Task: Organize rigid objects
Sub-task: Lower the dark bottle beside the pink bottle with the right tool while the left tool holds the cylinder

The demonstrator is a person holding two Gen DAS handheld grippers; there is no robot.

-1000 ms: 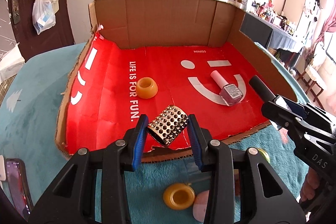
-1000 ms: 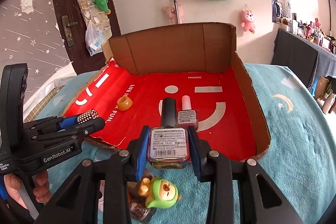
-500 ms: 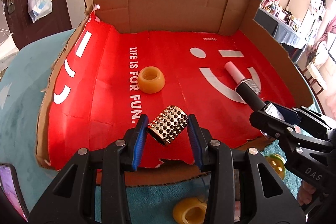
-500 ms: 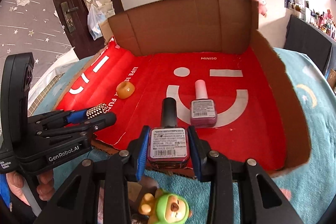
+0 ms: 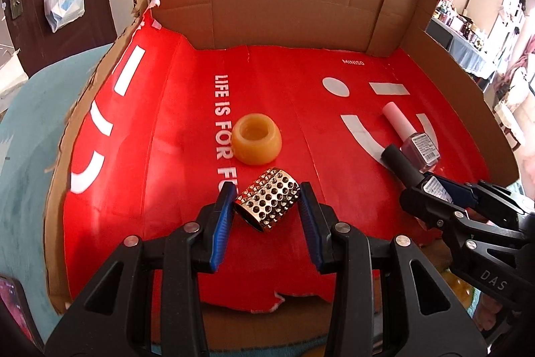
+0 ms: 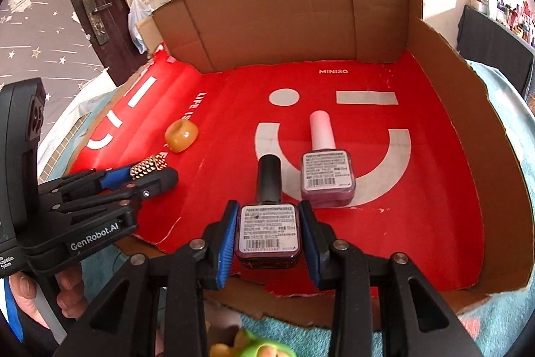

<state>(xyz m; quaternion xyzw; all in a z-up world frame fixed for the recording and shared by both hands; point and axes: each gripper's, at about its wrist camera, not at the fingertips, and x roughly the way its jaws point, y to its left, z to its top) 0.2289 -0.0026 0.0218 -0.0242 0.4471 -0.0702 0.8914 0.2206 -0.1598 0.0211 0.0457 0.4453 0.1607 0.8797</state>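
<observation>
Gold-coloured and covered in small studs, the studded cuff (image 5: 266, 199) sits clamped between the blue pads of the left claw (image 5: 266, 206), tilted so its open end faces down and to the left. It hangs over the near part of the red-lined cardboard tray (image 5: 167, 156). Just beyond the left claw's tips, slightly to their left, a yellow ring-shaped piece (image 5: 256, 138) rests on the red lining beside the white lettering.

The right claw (image 6: 267, 231) holds a dark nail polish bottle (image 6: 267, 231) by its square body, pads pressed on both sides, label up and black cap (image 6: 269, 178) pointing away from the claw. This bottle is over the tray's near edge. Just ahead of its tips and a little to the right lies a pink nail polish bottle (image 6: 327, 178), label up, its pale pink cap (image 6: 321, 129) pointing toward the far wall; it lies on the white smile printed on the lining. The two bottles are close but apart.

From the right wrist view, the left claw is off to the left, a person's hand (image 6: 30, 296) gripping its handle, with the cuff visible at its tips. A green toy figure (image 6: 264, 350) lies below the right claw, outside the tray, on teal fabric (image 6: 501, 323).
</observation>
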